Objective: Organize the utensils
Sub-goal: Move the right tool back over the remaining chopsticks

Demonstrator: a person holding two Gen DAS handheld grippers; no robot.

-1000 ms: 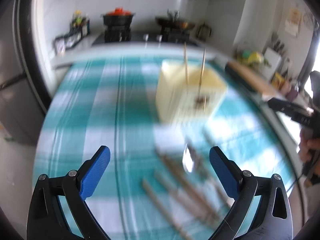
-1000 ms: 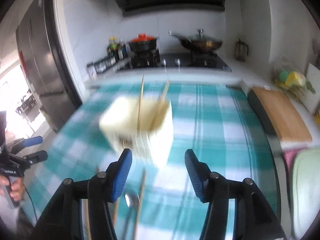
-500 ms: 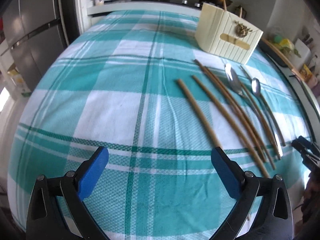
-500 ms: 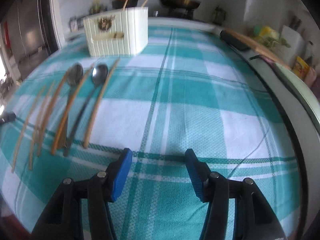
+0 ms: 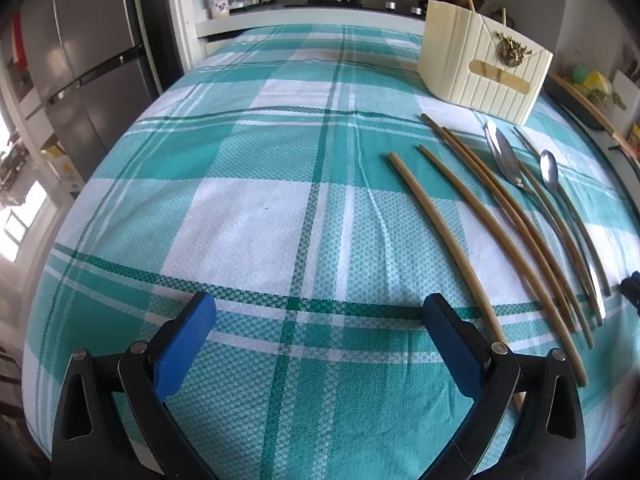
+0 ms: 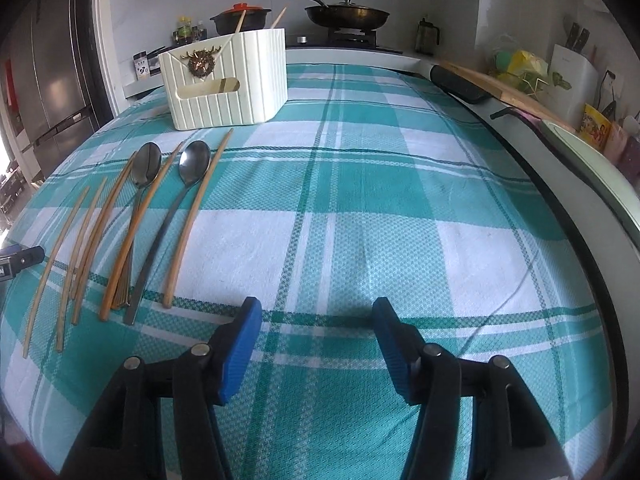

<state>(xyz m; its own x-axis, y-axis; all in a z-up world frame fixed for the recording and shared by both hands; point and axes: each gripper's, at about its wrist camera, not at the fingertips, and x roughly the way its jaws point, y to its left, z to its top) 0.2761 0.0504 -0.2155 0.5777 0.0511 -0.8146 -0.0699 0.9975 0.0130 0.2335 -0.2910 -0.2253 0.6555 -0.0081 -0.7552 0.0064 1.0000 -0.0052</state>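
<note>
A cream ribbed utensil box (image 6: 228, 80) (image 5: 482, 66) stands at the back of the teal checked tablecloth, with two chopsticks upright in it. Several wooden chopsticks (image 6: 192, 216) (image 5: 444, 236) and two metal spoons (image 6: 170, 220) (image 5: 508, 160) lie in a row in front of it. My left gripper (image 5: 316, 320) hovers open over bare cloth, left of the row. My right gripper (image 6: 316, 320) is open too, over bare cloth to the right of the row. Nothing sits between either pair of blue pads.
A stove with a red-lidded pot (image 6: 242, 18) and a pan (image 6: 346, 14) lies behind the table. A fridge (image 5: 80, 60) stands to the left. A wooden board (image 6: 504, 88) and a sink edge (image 6: 588, 160) run along the right side.
Both grippers have dropped toward the table and tilted down, so the box went from close and blurred to far at the back. Over the last half second the views barely shift.
</note>
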